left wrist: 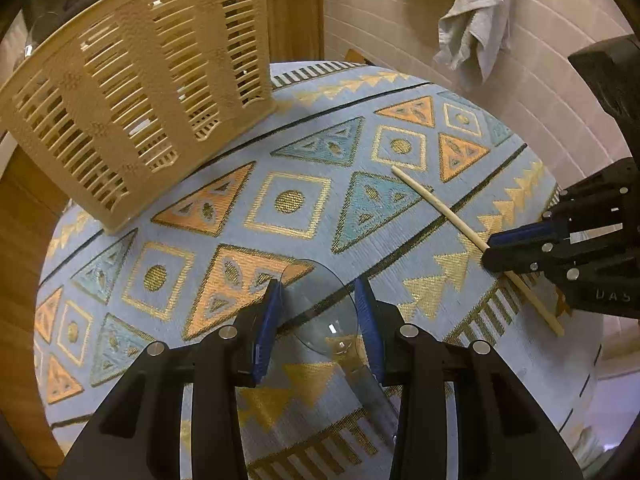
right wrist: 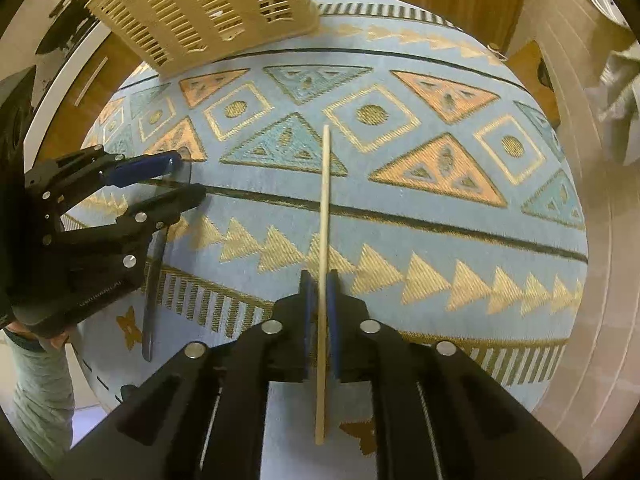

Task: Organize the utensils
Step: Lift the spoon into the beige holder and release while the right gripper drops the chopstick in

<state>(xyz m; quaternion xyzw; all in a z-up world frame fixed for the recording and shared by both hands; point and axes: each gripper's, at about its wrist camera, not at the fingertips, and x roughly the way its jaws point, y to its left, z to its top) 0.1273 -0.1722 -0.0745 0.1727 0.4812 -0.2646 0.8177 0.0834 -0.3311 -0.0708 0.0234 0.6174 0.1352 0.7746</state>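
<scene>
The right hand-held gripper (right wrist: pixel 320 292) is pinching the chopstick (right wrist: pixel 325 200) above the surface (right wrist: pixel 400 208), the left hand-held gripper (left wrist: pixel 320 300) is clamping a clear spoon (left wrist: pixel 320 312), and either thin utensil is risking slipping before the basket (left wrist: pixel 132 92).

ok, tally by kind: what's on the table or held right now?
Clear plastic spoon: 1, in the left tongs
Wooden chopstick: 1, in the right tongs
Beige slotted basket: 1, on the patterned cloth
Total: 3
</scene>
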